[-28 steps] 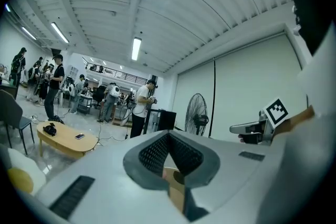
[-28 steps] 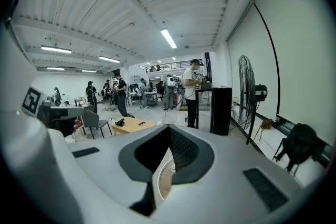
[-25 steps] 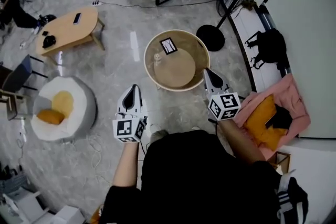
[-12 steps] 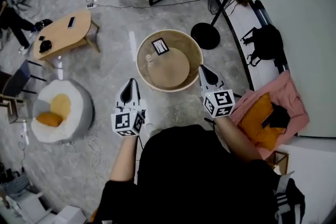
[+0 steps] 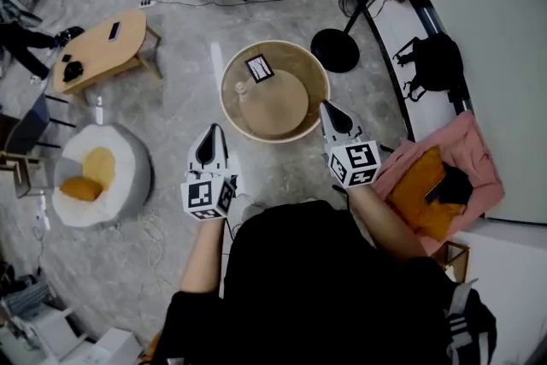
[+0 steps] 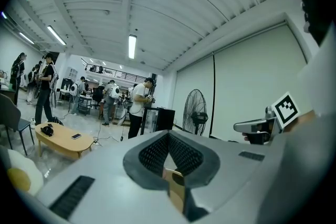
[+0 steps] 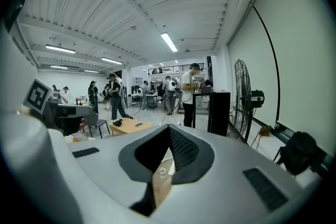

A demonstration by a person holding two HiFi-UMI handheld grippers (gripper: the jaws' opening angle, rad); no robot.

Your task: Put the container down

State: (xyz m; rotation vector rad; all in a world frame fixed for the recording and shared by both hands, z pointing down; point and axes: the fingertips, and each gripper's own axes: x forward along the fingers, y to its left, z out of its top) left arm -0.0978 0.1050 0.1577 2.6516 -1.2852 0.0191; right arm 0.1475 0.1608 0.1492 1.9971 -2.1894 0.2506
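Two closed, empty claws we hold: left claw [image 5: 213, 134], right claw [image 5: 327, 108]. One bottle [image 5: 242, 88] stands on one round table [image 5: 320, 81]; grey floor [image 5: 171, 124].

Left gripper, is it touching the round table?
Apart. Head view shows bare floor between the left gripper and the round table.

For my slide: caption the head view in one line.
Person holds left gripper and right gripper, both shut and empty, facing a round table bearing a small bottle.
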